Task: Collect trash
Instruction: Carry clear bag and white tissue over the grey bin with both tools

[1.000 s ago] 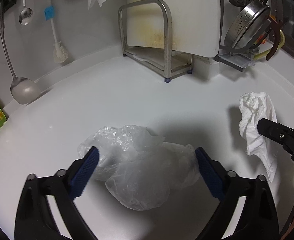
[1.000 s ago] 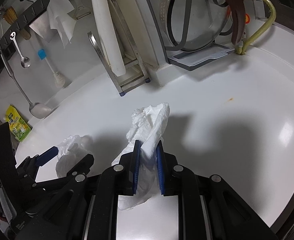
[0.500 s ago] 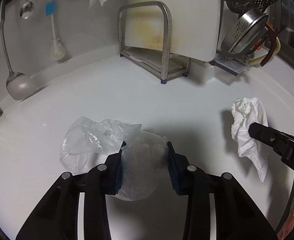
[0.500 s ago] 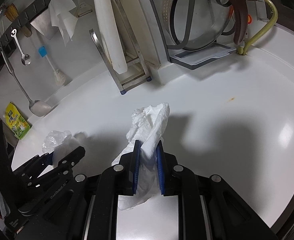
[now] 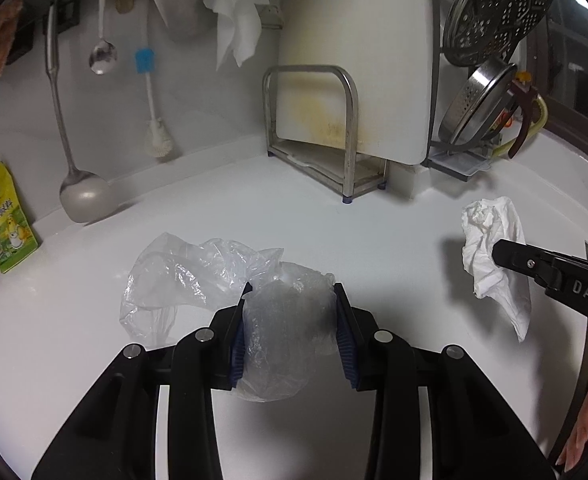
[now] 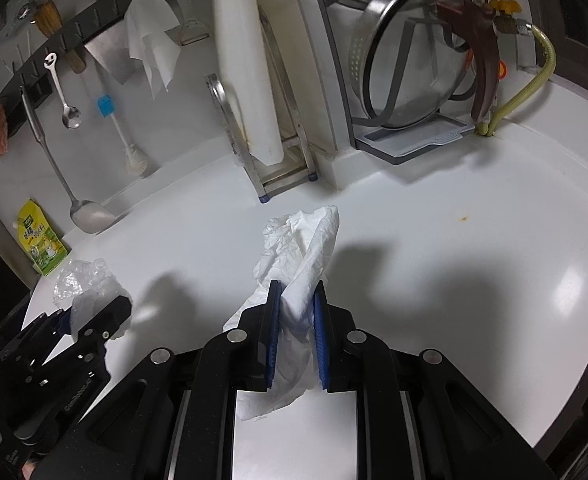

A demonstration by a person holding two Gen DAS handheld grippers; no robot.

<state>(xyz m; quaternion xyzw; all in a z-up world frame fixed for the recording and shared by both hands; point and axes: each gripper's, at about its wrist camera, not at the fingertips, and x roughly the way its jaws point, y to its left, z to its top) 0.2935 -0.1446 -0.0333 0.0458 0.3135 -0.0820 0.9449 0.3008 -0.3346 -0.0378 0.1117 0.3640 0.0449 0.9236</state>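
Observation:
A clear crumpled plastic bag [image 5: 213, 280] lies partly on the white counter [image 5: 374, 248], and my left gripper [image 5: 291, 296] is shut on its bunched right end. The bag also shows in the right wrist view [image 6: 81, 284], in the left gripper [image 6: 93, 316]. My right gripper [image 6: 297, 292] is shut on a crumpled white paper towel [image 6: 306, 248] and holds it above the counter. In the left wrist view the towel [image 5: 494, 256] hangs from the right gripper [image 5: 506, 256] at the right.
A steel rack [image 5: 314, 132] with a white cutting board [image 5: 354, 60] stands at the back. Strainers and a pot lid [image 5: 482, 100] stand at back right. A ladle [image 5: 81, 196], a spoon, a brush and a cloth hang on the wall. A yellow packet [image 5: 3, 220] stands at far left.
My left gripper went from open around the plastic bag to shut on it, and has lifted and pulled back a little. The right gripper has kept holding the paper towel.

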